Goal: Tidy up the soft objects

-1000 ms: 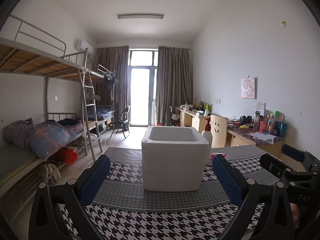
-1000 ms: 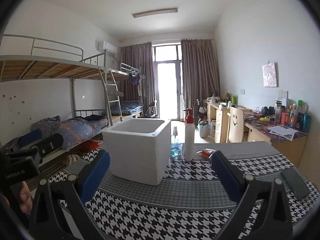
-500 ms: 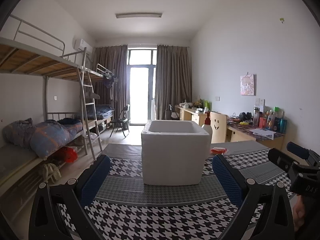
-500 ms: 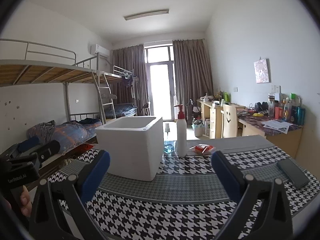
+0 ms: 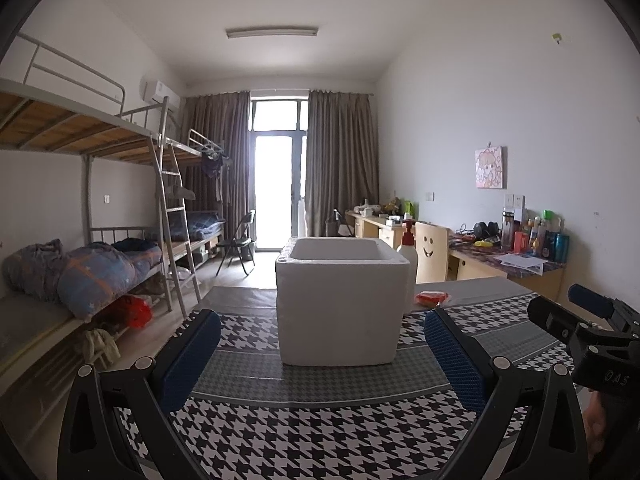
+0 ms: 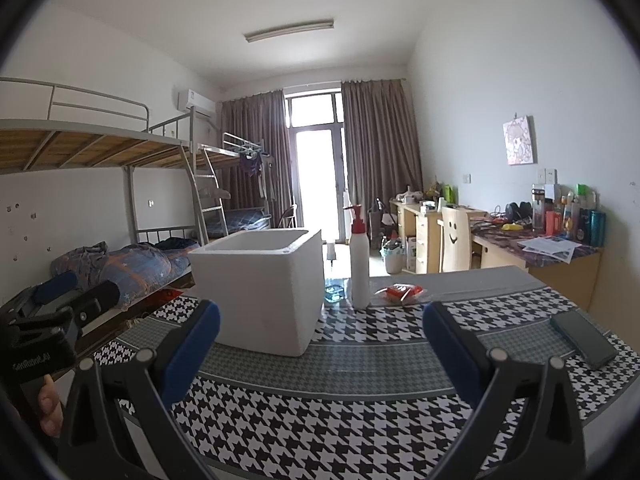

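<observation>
A white foam box stands open-topped on the houndstooth table cloth. Its inside is hidden from both views. A small red and orange packet lies behind the box to the right. My left gripper hovers open in front of the box, nothing between its blue pads. My right gripper is open too, to the right of the box and empty. In the left wrist view the right gripper shows at the right edge.
A white pump bottle with a red top stands right behind the box. A dark phone lies at the table's right edge. Bunk beds line the left wall, desks and a smiley-face chair the right.
Both grippers have pulled back a little and risen, so the box looks smaller and farther. Both stay open and empty.
</observation>
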